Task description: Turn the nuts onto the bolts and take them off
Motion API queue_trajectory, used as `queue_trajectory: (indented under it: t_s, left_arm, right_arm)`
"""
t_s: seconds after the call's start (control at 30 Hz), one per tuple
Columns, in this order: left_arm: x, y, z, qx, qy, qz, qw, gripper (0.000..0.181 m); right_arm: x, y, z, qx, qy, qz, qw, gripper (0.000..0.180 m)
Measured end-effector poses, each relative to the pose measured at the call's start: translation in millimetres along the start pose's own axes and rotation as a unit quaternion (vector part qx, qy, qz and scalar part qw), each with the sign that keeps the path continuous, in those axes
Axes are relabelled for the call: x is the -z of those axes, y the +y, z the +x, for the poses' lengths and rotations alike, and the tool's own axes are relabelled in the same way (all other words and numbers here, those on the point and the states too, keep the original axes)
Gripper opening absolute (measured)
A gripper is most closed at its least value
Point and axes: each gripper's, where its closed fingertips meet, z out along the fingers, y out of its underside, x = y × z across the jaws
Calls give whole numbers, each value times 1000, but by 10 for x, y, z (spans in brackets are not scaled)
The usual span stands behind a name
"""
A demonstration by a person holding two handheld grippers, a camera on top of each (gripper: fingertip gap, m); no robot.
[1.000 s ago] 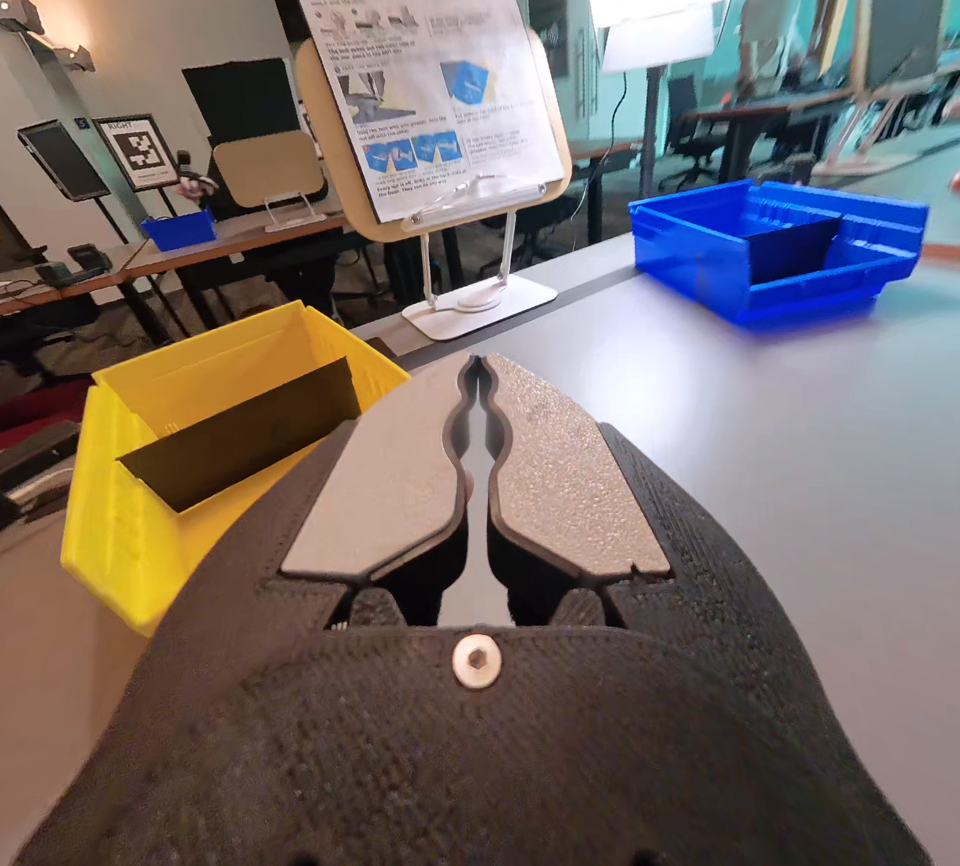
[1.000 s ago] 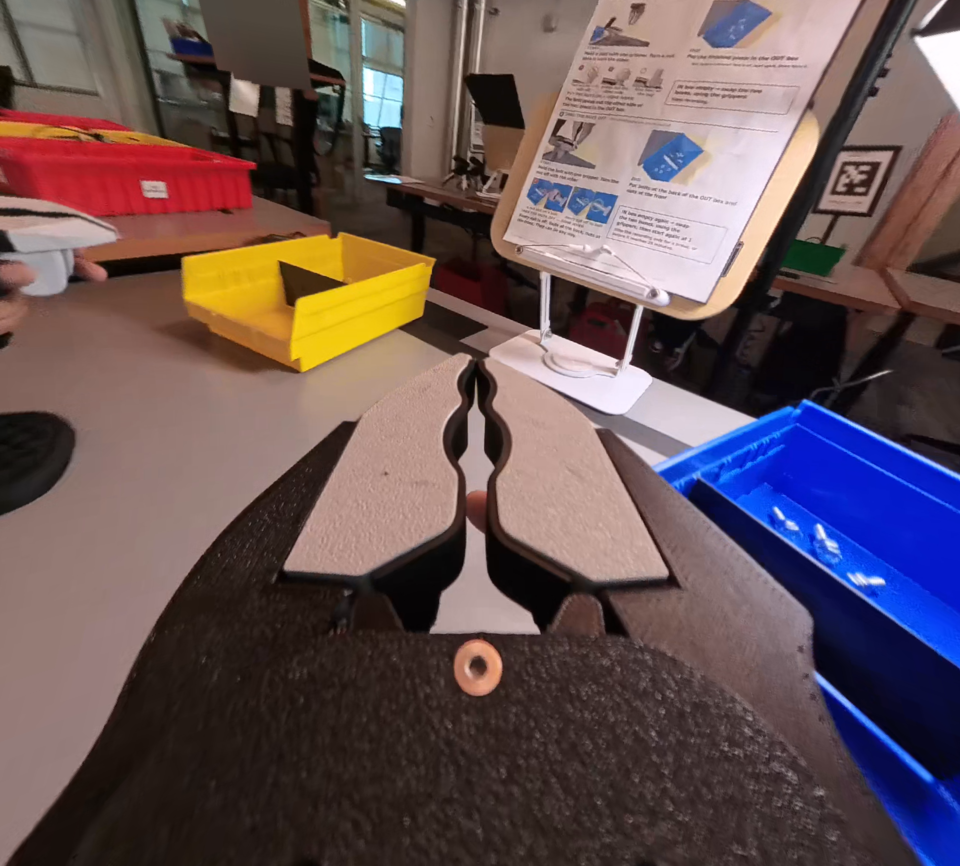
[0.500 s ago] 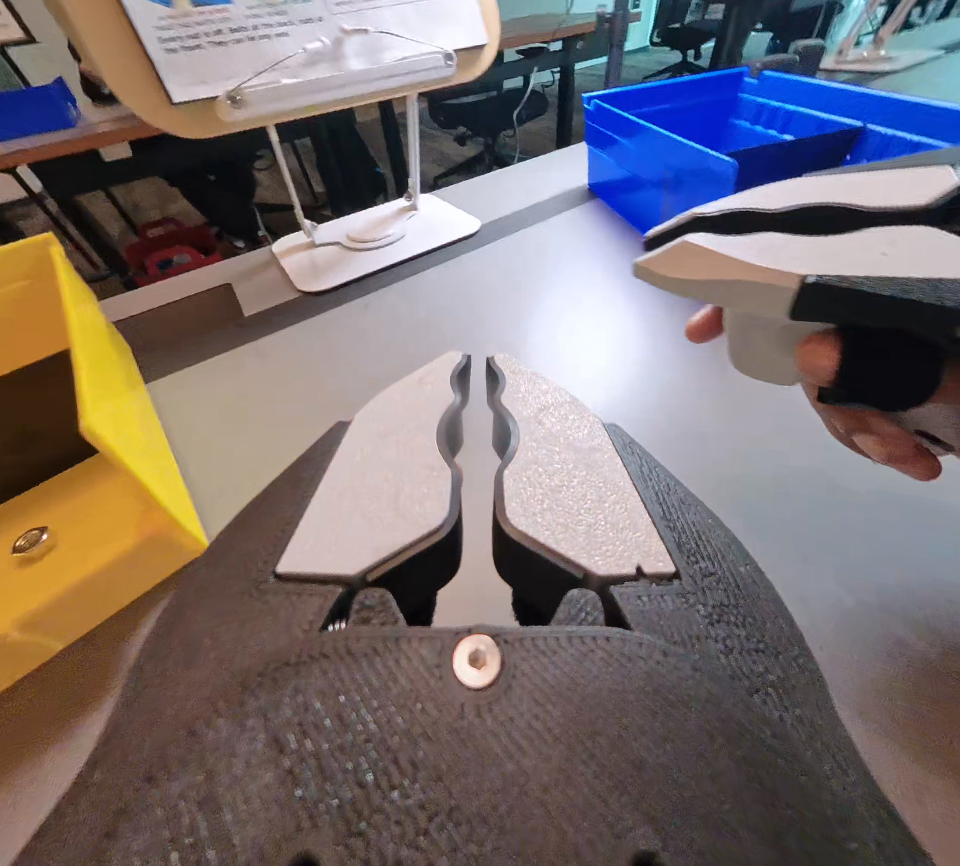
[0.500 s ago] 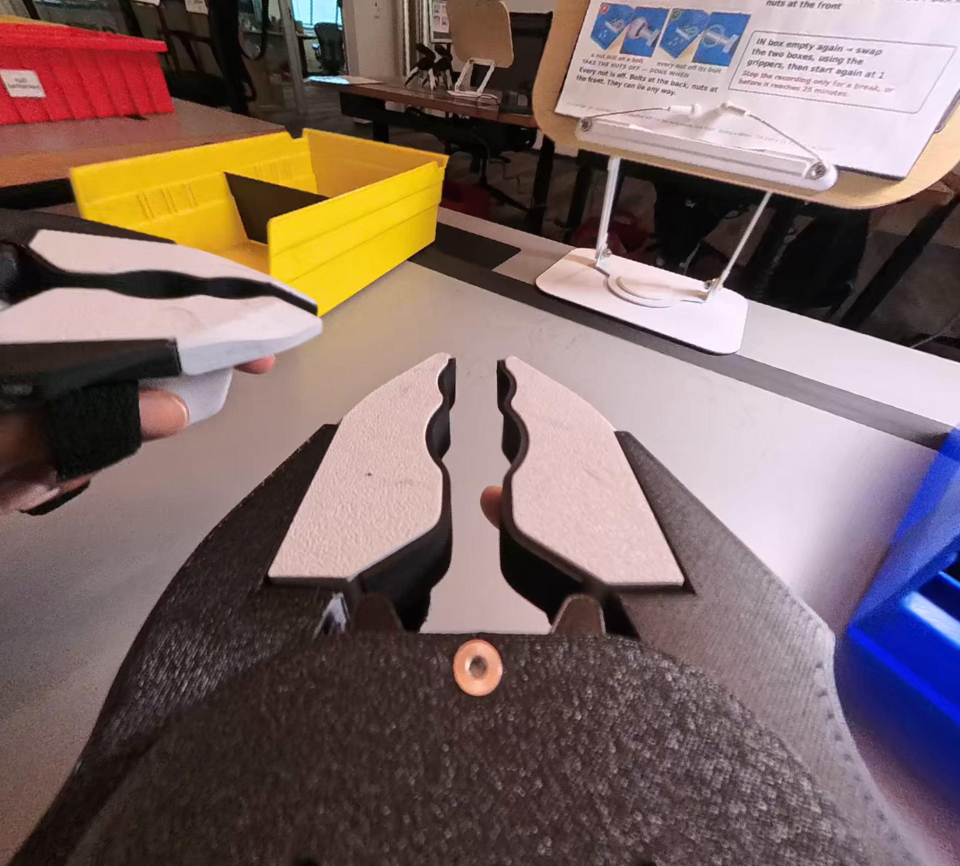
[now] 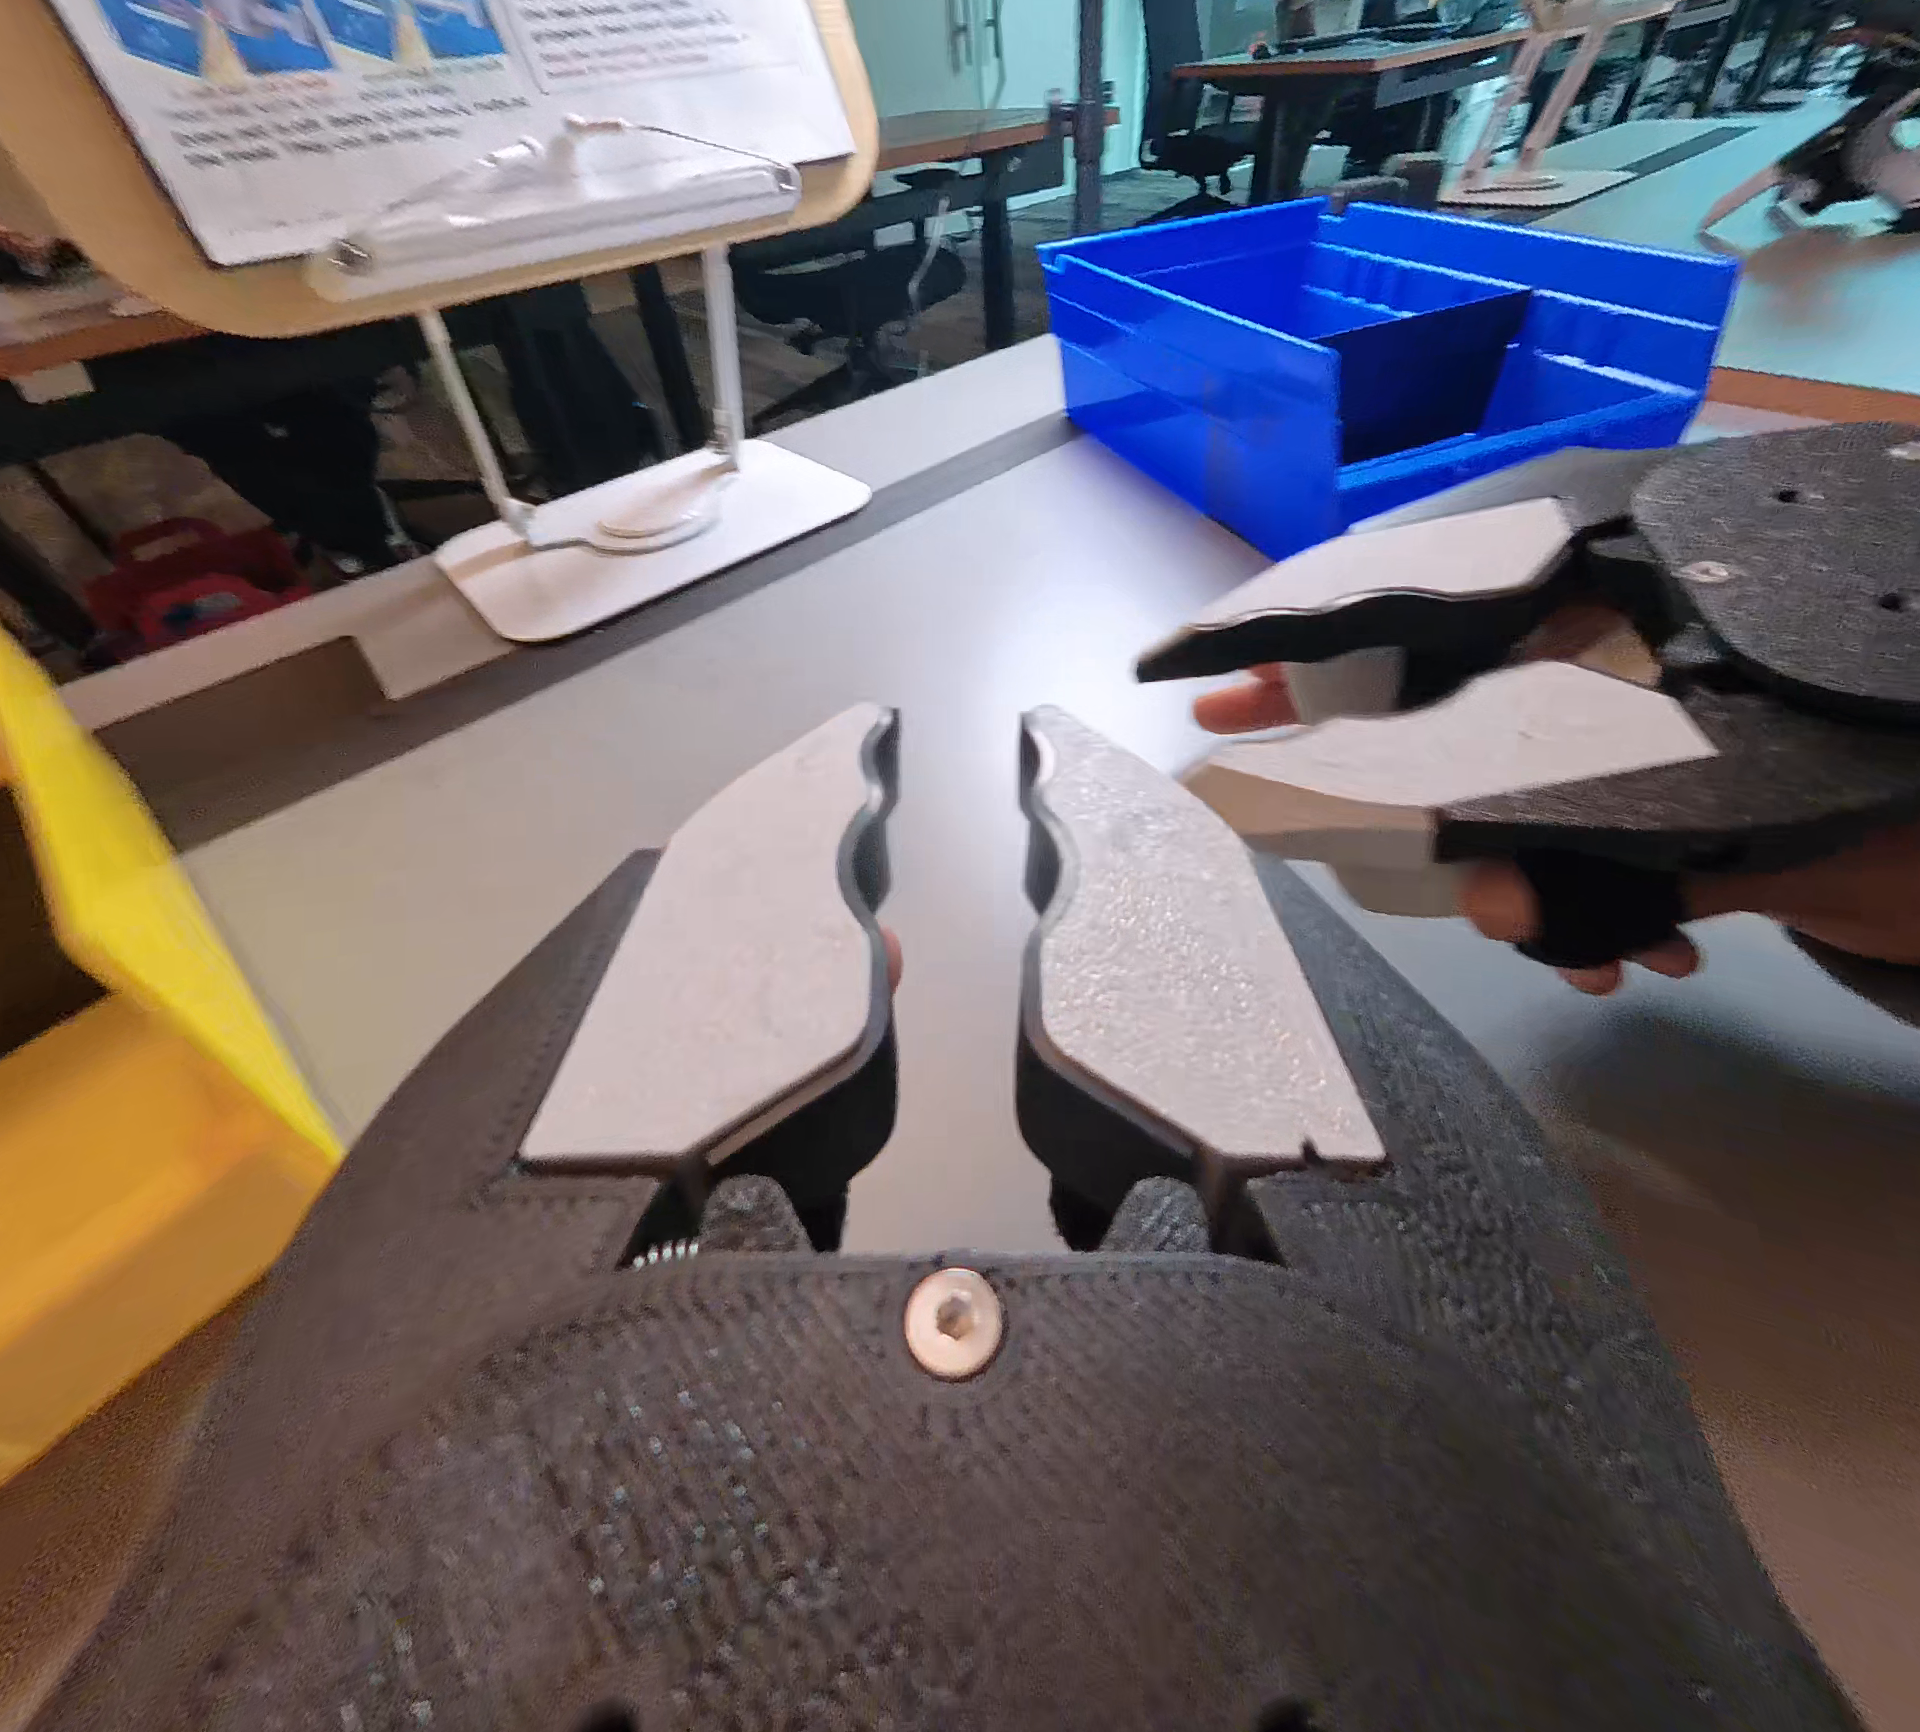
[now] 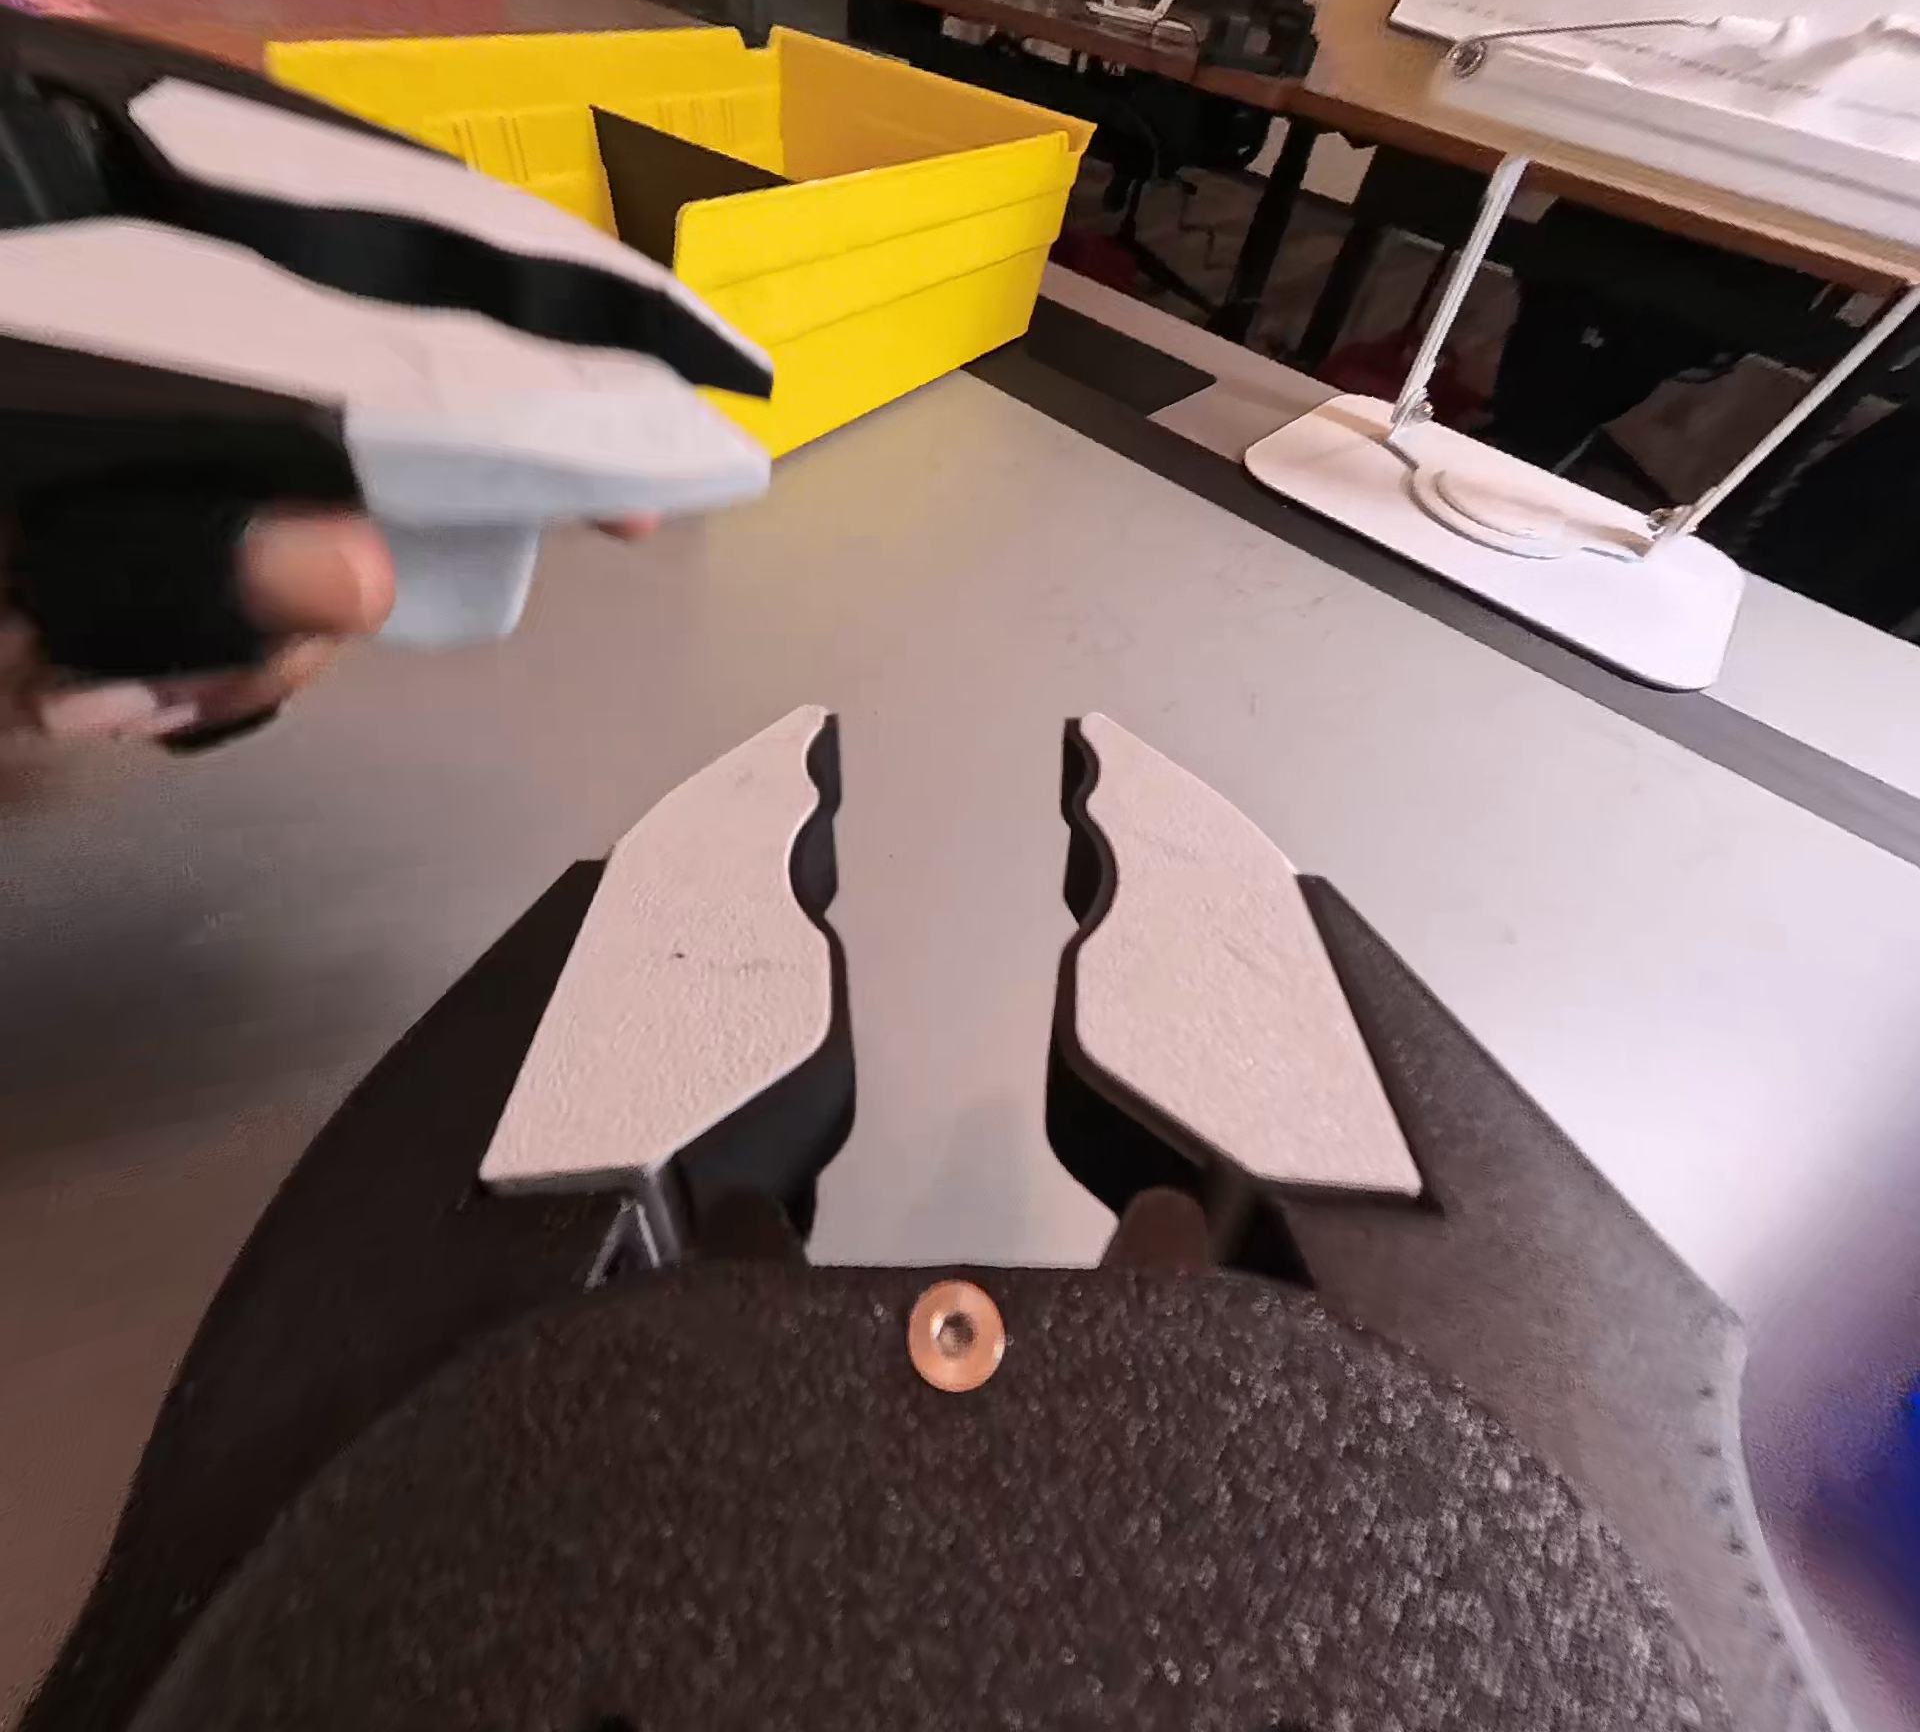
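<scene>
Spreading apart after being nearly closed a moment ago, the left tongs and right tongs are both hanging empty over the grey surface, probably readying for a pickup. No nuts or bolts are showing now; the yellow bin and blue bin are hiding their floors.

Black hand-held gripper, grey fingers
</scene>
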Motion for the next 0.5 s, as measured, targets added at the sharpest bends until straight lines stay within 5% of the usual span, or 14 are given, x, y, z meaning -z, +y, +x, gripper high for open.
queue_trajectory:
  t_s: [0.1,0.23,0.4,0.5]
  left_arm:
    - [43,-149,-379,-37,-26,18,999,0]
    - [23,-361,-1232,-85,-81,-15,993,1]
    - [-245,-445,-2605,-61,-107,-173,977,24]
    - [-430,-121,-3247,-20,-94,-308,946,32]
  right_arm:
    - [-8,67,23,9,-4,-12,1000,51]
    - [16,110,81,-9,-9,-17,1000,47]
    - [50,80,100,-34,-17,-13,999,45]
    - [55,73,94,-33,-22,-10,999,42]
